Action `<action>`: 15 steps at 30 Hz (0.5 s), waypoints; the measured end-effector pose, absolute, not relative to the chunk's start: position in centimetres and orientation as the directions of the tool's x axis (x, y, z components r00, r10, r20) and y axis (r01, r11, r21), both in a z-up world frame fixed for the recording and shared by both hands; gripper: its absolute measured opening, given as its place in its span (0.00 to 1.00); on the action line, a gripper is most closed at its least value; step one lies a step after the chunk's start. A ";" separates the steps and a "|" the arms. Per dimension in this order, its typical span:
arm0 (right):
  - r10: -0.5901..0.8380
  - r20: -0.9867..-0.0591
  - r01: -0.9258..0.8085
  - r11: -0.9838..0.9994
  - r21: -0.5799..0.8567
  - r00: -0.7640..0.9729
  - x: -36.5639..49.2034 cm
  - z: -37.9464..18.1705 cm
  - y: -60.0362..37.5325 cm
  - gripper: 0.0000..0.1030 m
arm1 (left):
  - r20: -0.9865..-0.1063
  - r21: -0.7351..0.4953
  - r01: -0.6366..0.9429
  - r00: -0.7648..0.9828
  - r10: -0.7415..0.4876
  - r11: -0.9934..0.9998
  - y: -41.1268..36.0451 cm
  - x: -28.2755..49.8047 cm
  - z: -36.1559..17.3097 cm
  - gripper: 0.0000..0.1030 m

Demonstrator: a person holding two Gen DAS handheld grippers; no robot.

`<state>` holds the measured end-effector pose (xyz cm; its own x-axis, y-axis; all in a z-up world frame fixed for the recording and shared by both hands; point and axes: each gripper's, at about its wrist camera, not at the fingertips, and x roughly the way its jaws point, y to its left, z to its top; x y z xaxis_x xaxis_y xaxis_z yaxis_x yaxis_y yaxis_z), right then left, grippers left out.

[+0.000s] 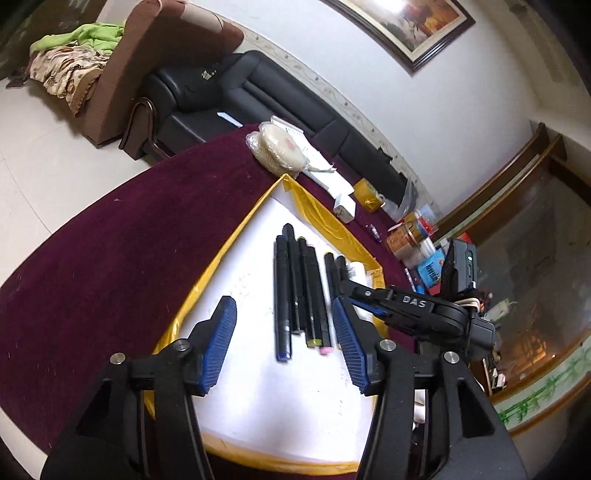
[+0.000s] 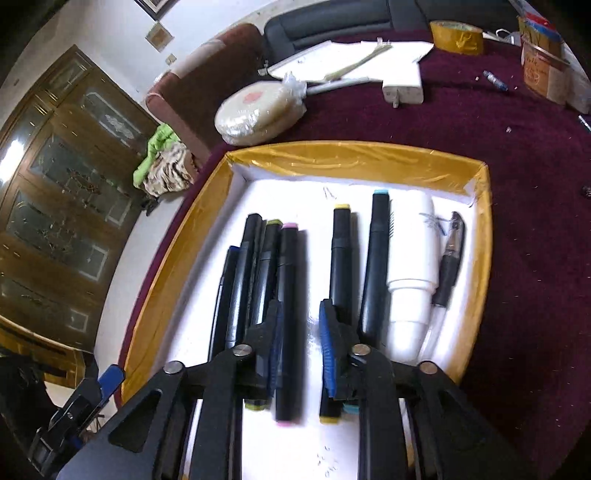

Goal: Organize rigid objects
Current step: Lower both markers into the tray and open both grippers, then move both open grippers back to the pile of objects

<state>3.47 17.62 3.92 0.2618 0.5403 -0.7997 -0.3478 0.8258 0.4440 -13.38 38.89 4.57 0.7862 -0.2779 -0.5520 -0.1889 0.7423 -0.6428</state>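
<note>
The markers (image 2: 288, 295) lay side by side in the gold-rimmed tray (image 2: 354, 155), nearer its left wall. They looked light, stiff and smooth-barrelled, best pinched mid-barrel. The right gripper (image 2: 299, 339) stood narrowly parted astride the pink-capped marker (image 2: 290, 280); the left gripper (image 1: 284, 339) gaped, empty.

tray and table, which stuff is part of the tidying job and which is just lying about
Job:
tray
markers
white bottle
pen

Lying about:
tape roll
wrapped round cakes
white charger
tin
papers
</note>
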 end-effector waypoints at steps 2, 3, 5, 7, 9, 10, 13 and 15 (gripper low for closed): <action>0.563 -0.778 -0.358 0.812 0.460 0.277 2.7 4.9 16.3 0.21 | -0.531 -0.649 -0.170 0.800 -0.281 0.742 38.1 -14.1 4.9 0.51; 0.570 -0.766 -0.369 0.808 0.459 0.298 2.0 5.7 15.1 0.22 | -0.522 -0.645 -0.159 0.806 -0.279 0.747 37.5 -14.5 5.2 0.51; 0.568 -0.750 -0.382 0.812 0.441 0.339 1.1 6.5 13.2 0.25 | -0.504 -0.633 -0.132 0.819 -0.276 0.763 36.0 -15.1 5.8 0.53; 0.560 -0.729 -0.386 0.821 0.422 0.393 -0.4 7.4 10.1 0.28 | -0.482 -0.624 -0.088 0.826 -0.293 0.777 34.0 -15.5 6.4 0.56; 0.540 -0.715 -0.372 0.837 0.401 0.445 -1.8 8.1 6.9 0.29 | -0.470 -0.613 -0.042 0.822 -0.322 0.789 32.2 -15.9 7.1 0.56; 0.522 -0.708 -0.358 0.850 0.386 0.476 -2.5 8.5 5.0 0.29 | -0.462 -0.605 0.000 0.814 -0.351 0.796 30.7 -15.9 7.7 0.56; 0.445 -0.686 -0.292 0.895 0.336 0.575 -4.7 10.0 -1.4 0.28 | -0.445 -0.577 0.090 0.799 -0.405 0.811 27.4 -16.0 9.5 0.56; 0.393 -0.668 -0.244 0.919 0.310 0.631 -6.0 11.2 -5.1 0.29 | -0.432 -0.562 0.143 0.790 -0.436 0.815 25.3 -16.3 10.8 0.56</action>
